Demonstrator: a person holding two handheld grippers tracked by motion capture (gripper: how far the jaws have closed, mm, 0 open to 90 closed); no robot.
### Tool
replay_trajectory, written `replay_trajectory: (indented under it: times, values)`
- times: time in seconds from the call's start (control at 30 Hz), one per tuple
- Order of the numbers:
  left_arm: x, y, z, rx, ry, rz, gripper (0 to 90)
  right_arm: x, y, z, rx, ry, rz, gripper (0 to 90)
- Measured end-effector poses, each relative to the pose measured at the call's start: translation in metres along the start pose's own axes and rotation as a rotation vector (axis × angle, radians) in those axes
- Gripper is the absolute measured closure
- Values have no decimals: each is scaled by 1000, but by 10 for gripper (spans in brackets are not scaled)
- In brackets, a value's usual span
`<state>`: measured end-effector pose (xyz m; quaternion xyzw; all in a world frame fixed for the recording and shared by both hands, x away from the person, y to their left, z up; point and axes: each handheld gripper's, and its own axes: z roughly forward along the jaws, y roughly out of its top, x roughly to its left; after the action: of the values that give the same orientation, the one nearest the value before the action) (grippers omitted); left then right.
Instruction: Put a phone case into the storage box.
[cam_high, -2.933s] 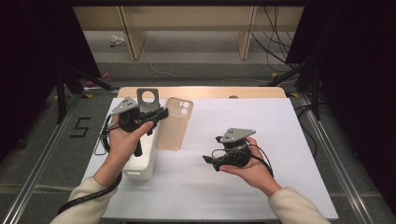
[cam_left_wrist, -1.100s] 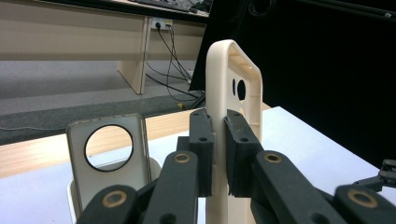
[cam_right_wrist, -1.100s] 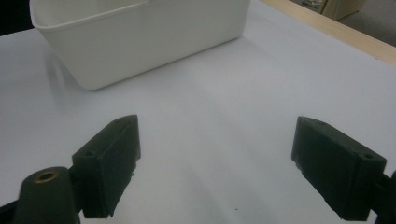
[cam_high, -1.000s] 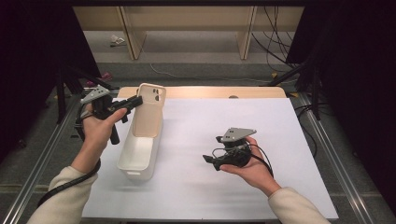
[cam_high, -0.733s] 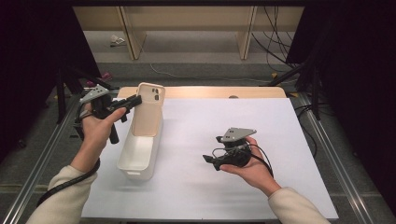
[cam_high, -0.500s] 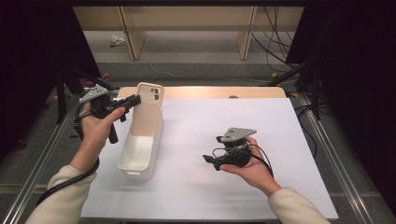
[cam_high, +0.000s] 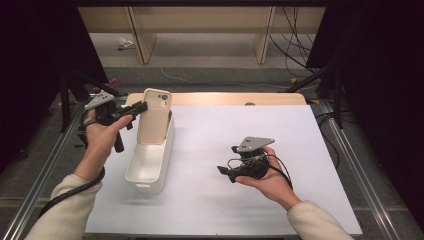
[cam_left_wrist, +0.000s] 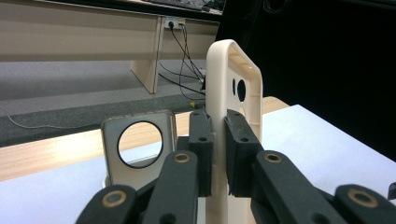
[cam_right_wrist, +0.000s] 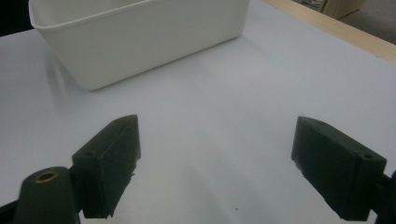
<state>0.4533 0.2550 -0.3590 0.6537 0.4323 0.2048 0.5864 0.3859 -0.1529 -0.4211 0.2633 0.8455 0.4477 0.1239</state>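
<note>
- my left gripper view shows what the high view hides: a second phone case (cam_left_wrist: 138, 147) with a big round camera hole, standing behind my jaws, its foot out of sight.
- the same view shows the grip itself: my left gripper (cam_left_wrist: 218, 140) has its two pads pressed on either face of the cream phone case (cam_left_wrist: 233, 116), with only the thin shell between them.
- from the high view, that cream phone case (cam_high: 155, 116) stands upright over the far end of the white bin (cam_high: 150, 162), camera cutouts at the top (whether its lower edge touches the bin i cannot tell).
- my left gripper (cam_high: 136, 108) reaches it from the left; my left hand (cam_high: 99, 135) is raised off the table's left edge, forearm angled up from the bottom corner.
- my right gripper (cam_right_wrist: 215, 163) has its jaws spread wide with nothing between them, just the white sheet (cam_right_wrist: 224, 102) below and the bin's side wall (cam_right_wrist: 140, 42) ahead.
- in the high view my right gripper (cam_high: 223, 171) points left toward the bin, well apart from it, cradled in my right hand (cam_high: 267, 177), palm up, low over the white sheet (cam_high: 225, 130).
</note>
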Motion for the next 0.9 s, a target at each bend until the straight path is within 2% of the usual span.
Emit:
replay_trajectory:
  times: [0.57,0.9]
  values:
    - [9,-6,4,-3,8,3,822,-5,0,-6,-18,-10,18,164]
    - [11,-9,8,-3,7,3,822,-15,-7,-23,-41,-42,47,162]
